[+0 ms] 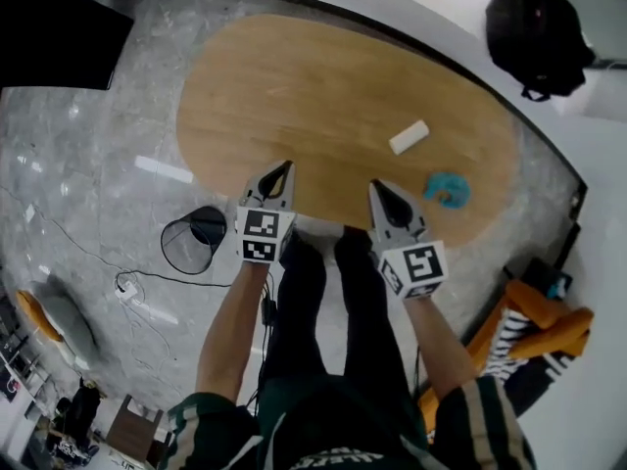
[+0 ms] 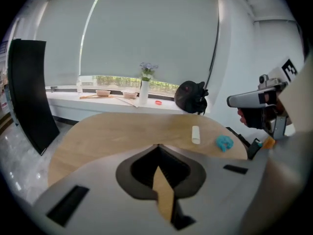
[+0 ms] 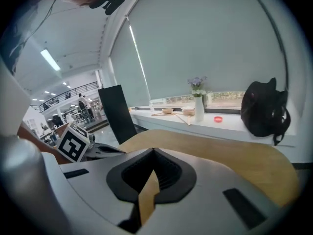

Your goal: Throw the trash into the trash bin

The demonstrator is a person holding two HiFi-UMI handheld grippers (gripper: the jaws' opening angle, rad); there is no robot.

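- Head view: my left gripper and right gripper hover at the near edge of the wooden surface. A white scrap and a blue wad lie on it. The trash bin stands on the floor to the left.
- Left gripper view: my jaws are pressed together, empty.
- Right gripper view: jaws together too, pinching nothing. I judge both pieces are yet to be picked up.

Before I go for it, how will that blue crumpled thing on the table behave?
The blue crumpled thing looks wadded, so probably light and squashy. Its lumpy shape suggests it won't roll, though it may skid on the smooth wooden table.
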